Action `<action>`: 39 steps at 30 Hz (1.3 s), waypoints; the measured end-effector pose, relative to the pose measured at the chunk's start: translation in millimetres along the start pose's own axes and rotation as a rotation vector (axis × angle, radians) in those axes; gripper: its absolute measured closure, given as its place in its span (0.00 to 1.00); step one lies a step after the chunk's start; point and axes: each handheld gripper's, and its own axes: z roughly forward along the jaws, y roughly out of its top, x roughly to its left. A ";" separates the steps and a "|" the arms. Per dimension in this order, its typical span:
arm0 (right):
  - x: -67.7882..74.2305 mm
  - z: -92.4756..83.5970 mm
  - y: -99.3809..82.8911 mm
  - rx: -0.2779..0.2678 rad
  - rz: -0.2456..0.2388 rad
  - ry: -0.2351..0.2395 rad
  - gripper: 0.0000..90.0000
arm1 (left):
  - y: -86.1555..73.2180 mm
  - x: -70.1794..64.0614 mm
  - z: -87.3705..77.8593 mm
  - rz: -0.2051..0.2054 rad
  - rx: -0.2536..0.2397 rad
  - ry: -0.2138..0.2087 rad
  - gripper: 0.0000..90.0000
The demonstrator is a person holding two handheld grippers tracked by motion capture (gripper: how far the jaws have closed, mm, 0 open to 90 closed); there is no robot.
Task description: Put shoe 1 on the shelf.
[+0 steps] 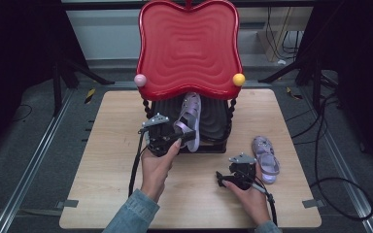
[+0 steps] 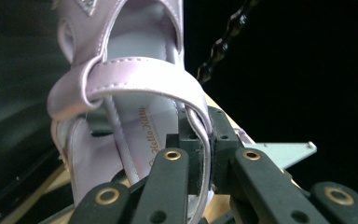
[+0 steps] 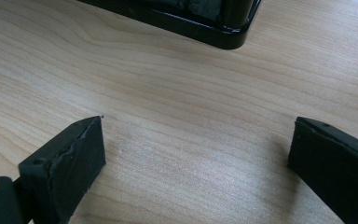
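Denim-sleeved forearms enter at the table's (image 1: 102, 194) near edge. Nearest, the right gripper (image 1: 228, 178) rests on the bare wood, jaws wide apart with nothing between them. Just beside it lies a lilac sandal (image 1: 266, 158). Farther on, the left gripper (image 1: 187, 138) clamps the thin heel strap of a second sandal (image 1: 190, 116), glossy lilac with stitched straps, tilted toe-up against the black lower shelf (image 1: 213, 121) under the red tray (image 1: 188, 48).
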 end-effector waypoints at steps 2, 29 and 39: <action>-0.2 0.1 0.1 0.000 -0.001 0.001 0.04 | 1.9 1.1 2.3 -0.001 -0.031 0.027 0.96; -0.4 0.3 0.2 -0.002 -0.002 0.006 0.04 | 15.7 31.8 18.1 0.076 -0.123 0.313 0.96; -0.4 0.4 0.1 -0.002 -0.002 0.006 0.04 | 11.6 35.6 20.9 0.072 -0.107 0.350 0.96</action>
